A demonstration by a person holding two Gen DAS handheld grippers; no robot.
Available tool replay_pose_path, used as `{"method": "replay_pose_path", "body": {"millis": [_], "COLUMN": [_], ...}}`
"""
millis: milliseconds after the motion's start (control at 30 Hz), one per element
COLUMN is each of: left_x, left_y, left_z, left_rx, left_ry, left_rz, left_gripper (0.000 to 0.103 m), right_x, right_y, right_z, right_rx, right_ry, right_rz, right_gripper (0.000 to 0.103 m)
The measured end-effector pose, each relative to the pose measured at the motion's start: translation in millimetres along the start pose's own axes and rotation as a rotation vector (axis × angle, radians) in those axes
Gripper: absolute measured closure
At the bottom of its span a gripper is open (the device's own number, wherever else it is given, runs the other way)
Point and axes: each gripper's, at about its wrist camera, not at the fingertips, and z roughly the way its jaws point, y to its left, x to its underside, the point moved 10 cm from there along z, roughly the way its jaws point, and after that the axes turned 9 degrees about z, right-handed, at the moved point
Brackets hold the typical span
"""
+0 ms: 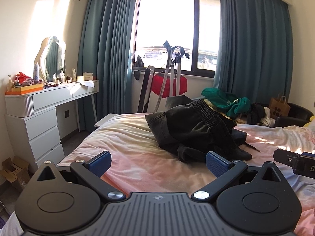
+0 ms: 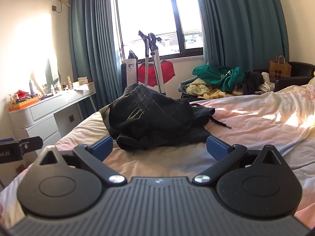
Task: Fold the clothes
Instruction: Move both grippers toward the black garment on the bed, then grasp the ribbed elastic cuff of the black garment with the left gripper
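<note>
The dark garment point(image 1: 196, 129), a crumpled heap with an elastic waistband on top and a drawstring trailing out at 3 o'clock, lay on the bed point(image 1: 137, 157) near its far end, at about 12 o'clock from both cameras. Nothing of it looked folded: no flat panel, no squared edge, so the work appeared not yet begun and all of the spreading and folding was left. Beyond it, at 1 o'clock, a second pile of clothes point(image 2: 220, 78) with a green top sat off the bed, also unsorted.

The left gripper point(image 1: 157, 163) had its blue pads spread fully apart, hovering over bare sheet just short of the heap, gripping nothing. The right gripper point(image 2: 159, 147) stood equally wide; the heap's near edge showed between its pads, but I could not tell whether they touched it, and they were not clamped on it.
</note>
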Motion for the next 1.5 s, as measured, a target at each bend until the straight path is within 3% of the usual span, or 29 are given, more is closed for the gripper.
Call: {"method": "replay_pose_path", "body": {"millis": [600,833,1067,1233,1500], "left_x": [15.6,18.9,-3.2,-27.5,-76.7], "left_y": [-7.3,-18.4,-40.4,-65.6,-123.2], "left_z": [12.8,29.5,86.7,147.6,242.1], "left_rx": [-0.008,0.008,0.016,0.032,0.036], "left_ry": [0.016,0.053,0.105,0.096,0.031], "left_rz": [0.014,0.046,0.129,0.178,0.232], "left_gripper": [0.0,0.0,0.0,0.0,0.001], "right_x": [-15.7,-22.5,-27.9,-22.3,-10.5], "right_y": [-19.6,-31.8,-41.8,-53.8,-73.8], "right_z": [-9.2,-13.5,-15.0,-6.0,18.3], "right_rx": [-0.016,0.064,0.065,0.089,0.054], "right_ry": [-0.022,-0.053,-0.086,-0.076,-0.012], "right_rz": [0.112,0.107,0.145,0.154,0.252], "right_gripper": [0.0,0.0,0.0,0.0,0.0]}}
